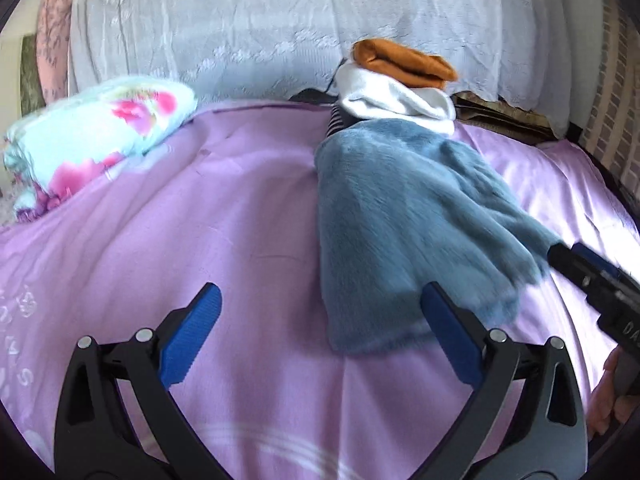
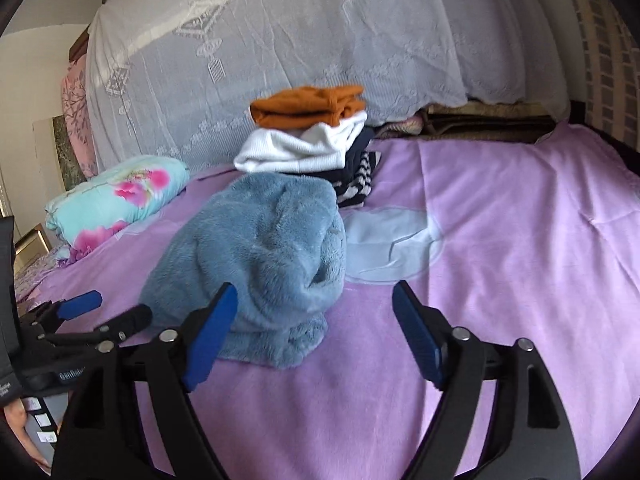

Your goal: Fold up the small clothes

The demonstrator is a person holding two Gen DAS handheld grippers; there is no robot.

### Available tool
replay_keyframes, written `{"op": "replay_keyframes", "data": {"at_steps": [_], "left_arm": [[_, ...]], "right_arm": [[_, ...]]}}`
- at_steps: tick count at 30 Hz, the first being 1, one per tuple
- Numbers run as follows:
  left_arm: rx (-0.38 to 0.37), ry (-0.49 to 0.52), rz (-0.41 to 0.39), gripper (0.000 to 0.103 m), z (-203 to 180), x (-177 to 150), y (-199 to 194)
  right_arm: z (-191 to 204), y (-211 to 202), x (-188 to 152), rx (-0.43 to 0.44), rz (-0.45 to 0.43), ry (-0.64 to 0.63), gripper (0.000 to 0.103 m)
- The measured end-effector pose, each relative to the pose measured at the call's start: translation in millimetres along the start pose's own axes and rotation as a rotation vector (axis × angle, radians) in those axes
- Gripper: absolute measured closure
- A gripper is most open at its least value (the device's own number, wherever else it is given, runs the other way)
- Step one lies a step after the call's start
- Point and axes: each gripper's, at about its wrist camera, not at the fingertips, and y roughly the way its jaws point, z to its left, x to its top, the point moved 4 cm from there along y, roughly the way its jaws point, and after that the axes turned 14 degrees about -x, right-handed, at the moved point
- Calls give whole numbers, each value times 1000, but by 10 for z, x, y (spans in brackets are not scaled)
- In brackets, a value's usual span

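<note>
At the far left edge of the bed (image 1: pixel 208 208) we see a folded floral quilt (image 1: pixel 96 132), turquoise with pink blossoms, lying on the lilac bedspread beside the white lace curtain (image 1: pixel 240 24) that hangs along the far side.

Nearer to us, our left gripper (image 1: pixel 320 332) hovers over the bedspread with its blue-padded fingers spread wide and nothing between them; the right-hand pad sits just at the near edge of the blue fleece garment (image 1: pixel 416 232), and we cannot tell whether it touches the fabric.

That fluffy grey-blue garment, the piece we are folding, lies roughly in the middle of the bed, stretching from the stack at the far edge toward the near side. In the right wrist view it (image 2: pixel 260 256) looks bunched and doubled over on itself.

Behind it, against the curtain, we see a stack of folded clothes: a rust-orange piece (image 1: pixel 404 62) on top, a white one (image 1: pixel 394 100) beneath, and a dark striped item (image 2: pixel 360 178) at the bottom.

Further right, our right gripper (image 2: pixel 316 336) is also spread open and holds nothing, its left pad just in front of the fleece. In the left wrist view its black tip (image 1: pixel 588 268) meets the garment's right corner. A pale blue patch (image 2: pixel 392 248) printed on the bedspread lies right of the garment.
</note>
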Motion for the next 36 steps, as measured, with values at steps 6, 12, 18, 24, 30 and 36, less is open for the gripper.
{"op": "replay_keyframes", "data": {"at_steps": [6, 12, 18, 24, 30, 36], "left_arm": [[-33, 77, -27, 2, -289, -201, -270], [-26, 67, -77, 2, -317, -227, -447], [-20, 34, -57, 2, -247, -216, -423], [-1, 43, -51, 2, -253, -212, -417], [4, 46, -51, 2, -255, -207, -416], [-13, 20, -45, 2, -215, -194, -411]], "right_arm": [[-5, -317, -130, 13, -25, 1, 10], [85, -457, -177, -35, -46, -49, 5], [235, -375, -118, -110, -46, -98, 3], [145, -324, -170, -54, -29, -42, 3], [167, -308, -201, -27, -2, -53, 2], [182, -306, -217, -16, 5, -61, 1]]}}
